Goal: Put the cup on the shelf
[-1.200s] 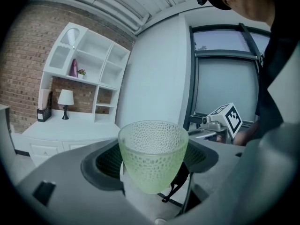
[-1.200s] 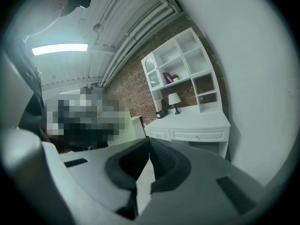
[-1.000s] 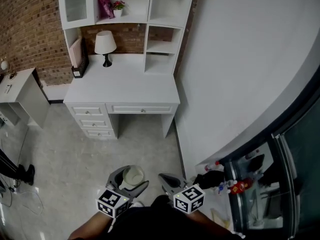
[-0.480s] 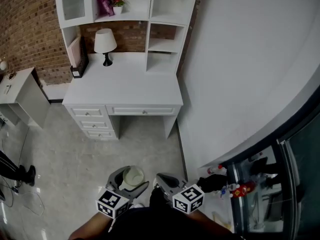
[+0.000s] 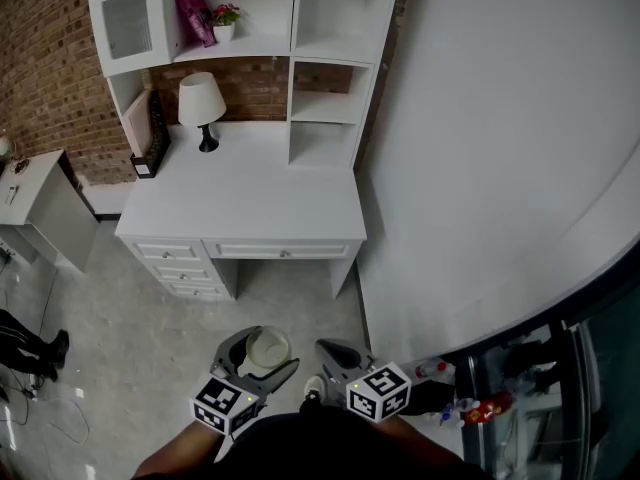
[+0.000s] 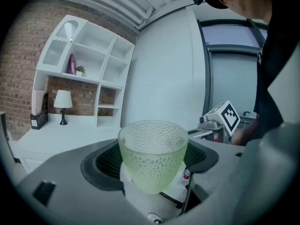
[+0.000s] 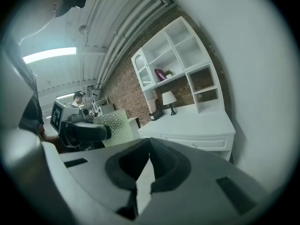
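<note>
You hold the cup (image 6: 152, 151) in your left gripper (image 5: 258, 356). Its two jaws are closed against the sides of the cup, only as wide as the cup itself. The cup stands upright between them with the mouth up. It is a pale green cup with a dotted surface, and it looks empty. Your right gripper (image 7: 149, 146) holds nothing. Its jaws are together with the tips touching, and it hangs just beside the left one, low in front of your body.

So the first part is done, as I judge it: the cup is picked up and sits firmly in the grip. The rest is not yet done. The shelf (image 5: 245, 46) is the white unit at the back of the desk (image 5: 250, 188), against the brick wall (image 5: 45, 48). It is well apart from you, with floor (image 5: 130, 328) between. One upper compartment has a small plant (image 5: 224, 20) in it, and a lamp (image 5: 202, 103) stands on the desk below. The compartments on the right side look free.

What is left for you, I think, is to go to the desk, lift the cup to a free compartment, set it down upright and then open the left jaws.
</note>
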Demonstrator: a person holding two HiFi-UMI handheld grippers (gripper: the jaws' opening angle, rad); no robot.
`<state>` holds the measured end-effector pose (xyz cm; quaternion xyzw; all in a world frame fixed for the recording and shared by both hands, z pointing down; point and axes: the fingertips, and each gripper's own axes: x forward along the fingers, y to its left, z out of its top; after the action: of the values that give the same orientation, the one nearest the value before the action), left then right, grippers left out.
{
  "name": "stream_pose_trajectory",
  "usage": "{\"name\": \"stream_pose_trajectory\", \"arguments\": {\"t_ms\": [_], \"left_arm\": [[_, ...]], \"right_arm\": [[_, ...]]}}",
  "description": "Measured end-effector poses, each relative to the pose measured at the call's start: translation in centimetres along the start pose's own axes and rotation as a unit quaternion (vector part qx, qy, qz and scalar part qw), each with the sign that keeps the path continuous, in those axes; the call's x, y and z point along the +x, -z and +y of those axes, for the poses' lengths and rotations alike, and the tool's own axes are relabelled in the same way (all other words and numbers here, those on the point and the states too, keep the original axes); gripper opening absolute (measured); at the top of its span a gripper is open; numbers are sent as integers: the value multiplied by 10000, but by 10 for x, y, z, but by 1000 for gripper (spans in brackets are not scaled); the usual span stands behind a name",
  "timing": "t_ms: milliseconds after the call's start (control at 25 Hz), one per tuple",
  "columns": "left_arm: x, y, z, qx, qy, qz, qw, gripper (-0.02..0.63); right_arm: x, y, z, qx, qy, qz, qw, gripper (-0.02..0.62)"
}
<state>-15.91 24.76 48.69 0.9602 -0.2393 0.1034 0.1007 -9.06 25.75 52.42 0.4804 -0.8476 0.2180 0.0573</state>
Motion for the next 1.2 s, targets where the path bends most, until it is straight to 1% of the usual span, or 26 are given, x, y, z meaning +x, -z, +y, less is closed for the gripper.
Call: {"name": "stream_pose_trajectory", "arguments": {"t_ms": [320,640,920,1200], "left_arm": [[56,-24,22,25,-18,21,10000,382],[109,-42,36,38,-77,0,10000,383],[149,-47,40,7,-89,6,10000,383],[168,-47,42,-14,-126,65,9999,382]], "right_arm": [[22,-41,-56,-86,-70,-87,9999,5],[27,-60,-108,-53,-68,-134,9999,5],[32,-68,-145,-26,-110,-114,9999,5],[35,-64,-164,88,-182,-43,9998,5]]}}
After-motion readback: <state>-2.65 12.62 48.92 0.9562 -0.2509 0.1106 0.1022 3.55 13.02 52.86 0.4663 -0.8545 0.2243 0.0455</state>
